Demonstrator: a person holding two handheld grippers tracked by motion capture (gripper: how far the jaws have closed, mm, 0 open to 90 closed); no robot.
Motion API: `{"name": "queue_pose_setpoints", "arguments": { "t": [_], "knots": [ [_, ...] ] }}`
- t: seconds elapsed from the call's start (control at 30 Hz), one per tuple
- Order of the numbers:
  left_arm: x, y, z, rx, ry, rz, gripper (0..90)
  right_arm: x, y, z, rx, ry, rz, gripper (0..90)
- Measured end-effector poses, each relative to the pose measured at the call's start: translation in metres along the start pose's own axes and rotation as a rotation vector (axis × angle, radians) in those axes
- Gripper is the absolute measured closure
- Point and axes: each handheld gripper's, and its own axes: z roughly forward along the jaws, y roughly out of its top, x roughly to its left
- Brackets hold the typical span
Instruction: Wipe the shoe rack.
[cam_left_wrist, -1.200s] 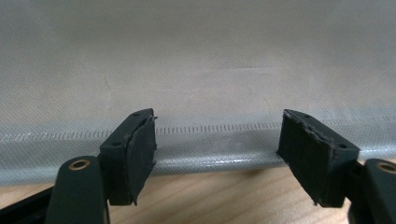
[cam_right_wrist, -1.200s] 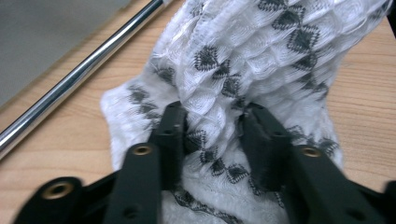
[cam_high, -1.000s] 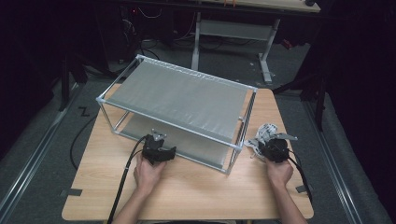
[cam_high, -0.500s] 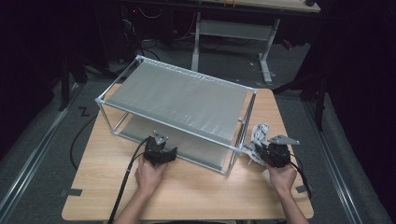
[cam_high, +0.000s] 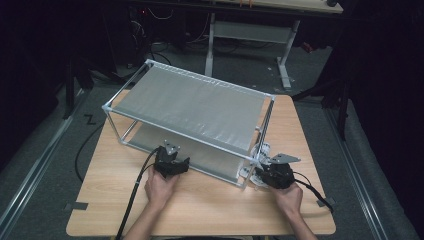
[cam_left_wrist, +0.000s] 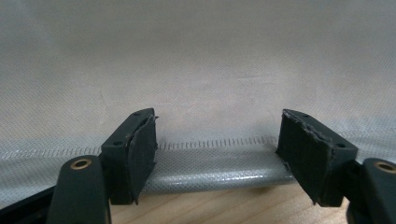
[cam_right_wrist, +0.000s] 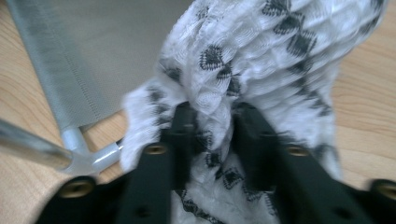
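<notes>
Reaching in from the near edge of the wooden surface (cam_high: 210, 205), the person's two hands each hold a gripper; the left gripper (cam_high: 171, 164) sits at the front of the metal-framed rack (cam_high: 190, 105), its jaws standing wide apart, nothing pressed between them; in the left gripper view the grey tube (cam_left_wrist: 219, 175) of the rack's lower front rail lies across the gap between the jaws, with grey fabric (cam_left_wrist: 196, 70) stretched behind it; the right gripper (cam_high: 270, 172) is at the rack's near right corner; in the right gripper view its jaws have just been opening, yet a bunched white cloth with black diamond marks (cam_right_wrist: 261, 60) is still between them and looks pinched; the cloth lies on the surface just beside the rack's corner joint (cam_right_wrist: 86, 151); farther off, the rack's upper fabric shelf slopes away toward the far edge.
</notes>
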Motion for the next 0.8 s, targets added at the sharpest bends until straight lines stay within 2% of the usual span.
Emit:
{"name": "queue_pose_setpoints", "arguments": {
  "t": [0.13, 0.23, 0.33, 0.4, 0.5, 0.57, 0.6, 0.7, 0.8],
  "knots": [
    [0.000, 0.000, 0.000, 0.000, 0.000, -0.001, 28.6, -0.002, 0.001, 0.000, -0.018, 0.004, 0.021, 47.3],
    [0.000, 0.000, 0.000, 0.000, 0.000, -0.001, 28.6, -0.006, 0.004, -0.011, -0.066, 0.013, 0.042, 43.9],
    [0.000, 0.000, 0.000, 0.000, 0.001, -0.001, 28.6, -0.011, 0.007, -0.020, -0.108, 0.008, 0.069, 44.8],
    [0.000, 0.000, 0.000, -0.001, 0.002, -0.001, 28.7, -0.015, 0.009, -0.020, -0.118, -0.002, 0.087, 49.2],
    [0.000, 0.000, 0.000, -0.001, 0.003, 0.000, 28.7, -0.021, 0.013, -0.009, -0.109, -0.031, 0.105, 53.6],
    [0.000, 0.000, 0.000, 0.000, 0.003, 0.000, 28.6, -0.023, 0.014, 0.003, -0.089, -0.030, 0.125, 55.1],
    [0.000, 0.000, 0.000, 0.000, 0.003, 0.000, 28.6, -0.023, 0.014, 0.008, -0.080, -0.035, 0.120, 55.4],
    [0.000, 0.000, 0.001, 0.000, 0.003, 0.000, 28.6, -0.018, 0.011, 0.021, -0.054, -0.025, 0.117, 55.6],
    [0.000, 0.000, 0.001, 0.001, 0.004, 0.000, 28.6, -0.010, 0.007, 0.022, -0.049, -0.016, 0.101, 55.0]
  ]
}}
